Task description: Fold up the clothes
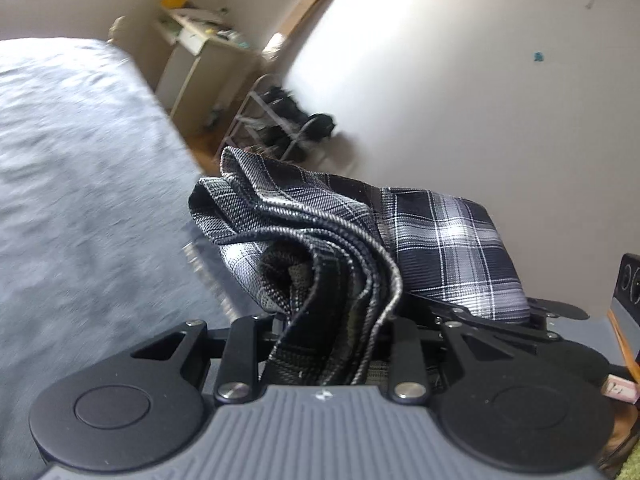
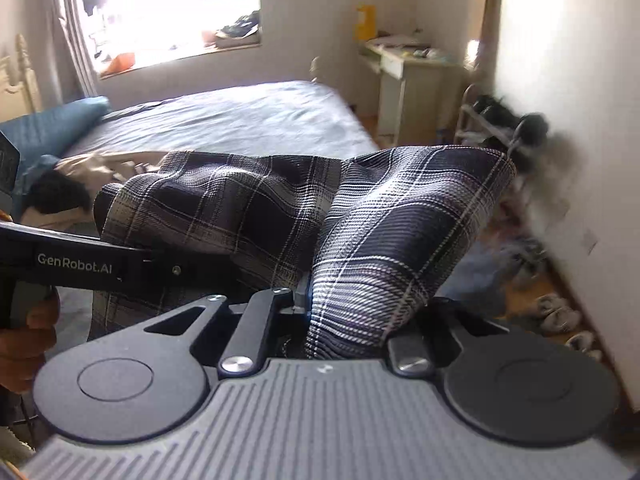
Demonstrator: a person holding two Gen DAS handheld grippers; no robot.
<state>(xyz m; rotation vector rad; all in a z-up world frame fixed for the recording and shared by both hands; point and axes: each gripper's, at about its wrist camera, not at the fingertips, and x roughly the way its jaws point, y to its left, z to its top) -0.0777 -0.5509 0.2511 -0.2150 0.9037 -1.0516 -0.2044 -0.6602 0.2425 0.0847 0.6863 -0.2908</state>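
Note:
A black, grey and white plaid garment [image 1: 448, 240] is bunched up in front of my left gripper [image 1: 332, 320], which is shut on a thick fold of it; the fingertips are buried in cloth. In the right wrist view the same plaid garment [image 2: 400, 216] rises from my right gripper [image 2: 348, 304], shut on another fold. It stretches left to the left gripper's black side arm [image 2: 80, 258], held by a hand [image 2: 24, 344]. The garment hangs in the air between both grippers, above the bed's near edge.
The grey-blue bed [image 2: 248, 116] lies ahead with a blue pillow [image 2: 52, 128] and a beige garment [image 2: 104, 164] on it. A pale desk [image 2: 412, 80], a shoe rack [image 2: 500, 124] and shoes on the floor [image 2: 556, 312] line the white wall at right.

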